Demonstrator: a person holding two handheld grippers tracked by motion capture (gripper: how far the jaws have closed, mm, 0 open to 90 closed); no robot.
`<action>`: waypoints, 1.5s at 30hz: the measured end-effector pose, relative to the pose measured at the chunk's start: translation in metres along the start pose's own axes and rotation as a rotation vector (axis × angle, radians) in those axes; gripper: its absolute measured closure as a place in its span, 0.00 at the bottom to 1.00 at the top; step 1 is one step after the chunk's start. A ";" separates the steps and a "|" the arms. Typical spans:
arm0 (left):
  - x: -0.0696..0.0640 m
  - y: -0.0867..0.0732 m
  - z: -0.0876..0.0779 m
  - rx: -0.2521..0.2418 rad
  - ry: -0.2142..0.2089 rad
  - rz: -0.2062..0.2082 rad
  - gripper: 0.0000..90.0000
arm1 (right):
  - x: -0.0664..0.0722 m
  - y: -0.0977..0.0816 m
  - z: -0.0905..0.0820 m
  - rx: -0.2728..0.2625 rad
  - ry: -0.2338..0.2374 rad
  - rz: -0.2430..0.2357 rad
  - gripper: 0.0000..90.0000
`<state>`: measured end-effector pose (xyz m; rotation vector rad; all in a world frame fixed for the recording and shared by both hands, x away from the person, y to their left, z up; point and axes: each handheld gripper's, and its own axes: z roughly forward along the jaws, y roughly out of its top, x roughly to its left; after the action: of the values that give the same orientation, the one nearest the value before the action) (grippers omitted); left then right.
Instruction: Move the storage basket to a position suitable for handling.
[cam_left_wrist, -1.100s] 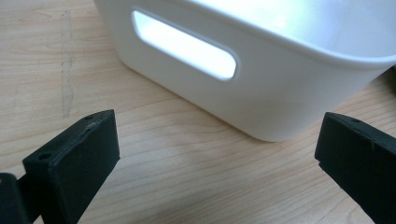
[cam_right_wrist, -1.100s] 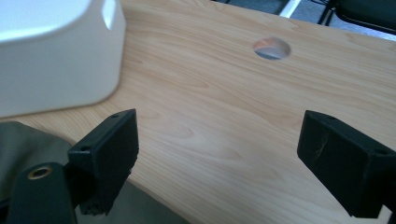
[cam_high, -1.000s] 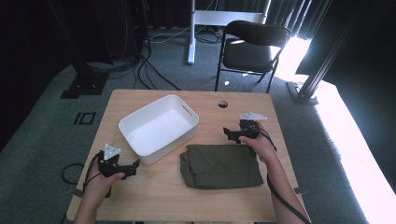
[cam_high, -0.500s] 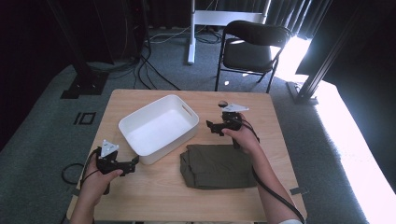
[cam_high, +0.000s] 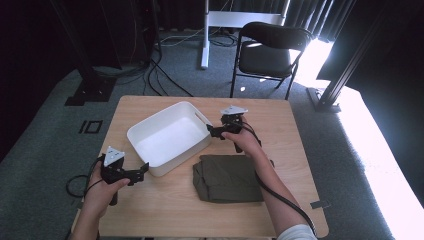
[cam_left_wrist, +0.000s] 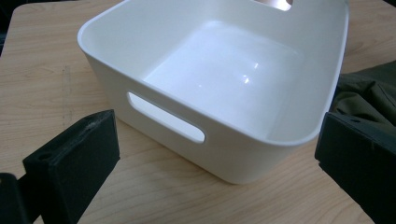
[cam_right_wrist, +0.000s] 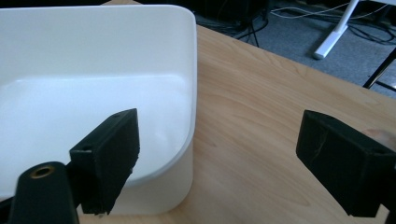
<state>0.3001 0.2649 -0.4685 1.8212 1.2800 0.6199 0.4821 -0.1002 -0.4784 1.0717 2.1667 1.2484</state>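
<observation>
No writing or label can be read on anything here. The bin (cam_high: 169, 139) is plain glossy white plastic, rectangular with rounded corners, its walls leaning slightly outward, with a slot handle cut through each short end; nothing lies inside it. It sits at an angle on the wooden table (cam_high: 280, 115), and everything else is placed around it. The left gripper (cam_high: 142, 170) hovers just off its near end, jaws spread wide and holding nothing, facing the handle slot (cam_left_wrist: 166, 117). The right gripper (cam_high: 211, 131) is at the bin's far right corner, jaws likewise apart and empty, one jaw over the rim and the other over bare table. A folded olive-green cloth (cam_high: 229, 178) lies just beside the bin's near right corner.
</observation>
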 end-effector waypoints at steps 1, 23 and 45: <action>0.000 0.001 0.000 -0.004 0.001 -0.005 0.01 | 0.000 0.000 0.003 0.001 -0.004 -0.002 0.15; -0.001 0.002 0.034 -0.028 0.098 -0.047 0.19 | 0.007 -0.002 0.019 0.029 -0.061 -0.080 0.45; -0.005 -0.002 0.043 -0.050 0.126 -0.223 0.59 | 0.023 0.002 0.023 0.073 -0.080 -0.071 0.92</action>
<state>0.3302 0.2462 -0.4938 1.5916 1.5136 0.6449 0.4847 -0.0689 -0.4881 1.0461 2.1846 1.0846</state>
